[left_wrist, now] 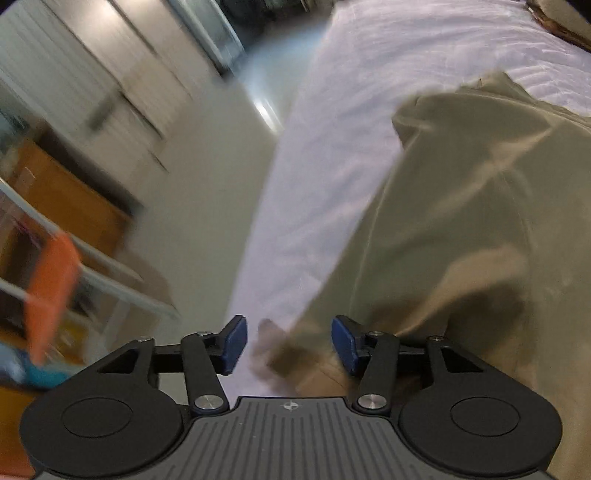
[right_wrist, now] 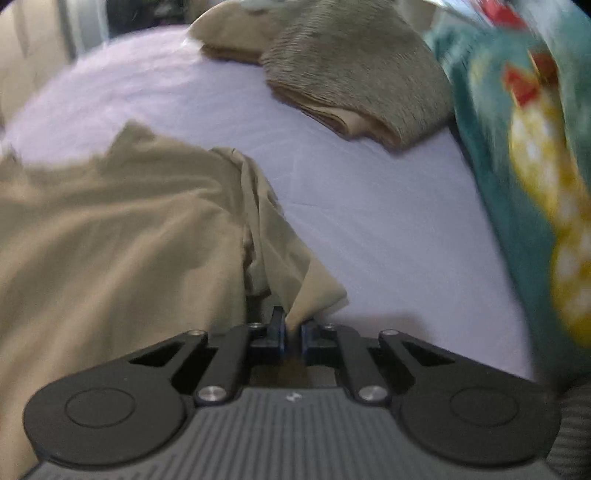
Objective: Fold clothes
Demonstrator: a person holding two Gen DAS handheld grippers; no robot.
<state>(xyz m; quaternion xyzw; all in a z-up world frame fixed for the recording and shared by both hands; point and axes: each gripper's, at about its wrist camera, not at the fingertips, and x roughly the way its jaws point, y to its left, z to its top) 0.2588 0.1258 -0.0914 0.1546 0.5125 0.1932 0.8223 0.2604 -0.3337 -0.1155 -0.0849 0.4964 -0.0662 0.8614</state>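
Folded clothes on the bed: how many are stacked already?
2. A tan folded piece lies at the far edge of the lilac bed sheet; a grey-brown folded piece sits beside it, against the teal patterned fabric. Others may be hidden.

Left-view shelving (left_wrist: 55,258): smearing into blur, contents unreadable.
Khaki garment (right_wrist: 110,240): running off frame's left edge.
Patterned fabric (right_wrist: 524,147): blurring, cut off right.

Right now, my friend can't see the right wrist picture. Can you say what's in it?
The right gripper is shut, pinching a corner of a tan garment lying rumpled on a pale lilac bed sheet. Farther back sit folded brownish clothes, and a teal patterned cloth runs along the right edge.
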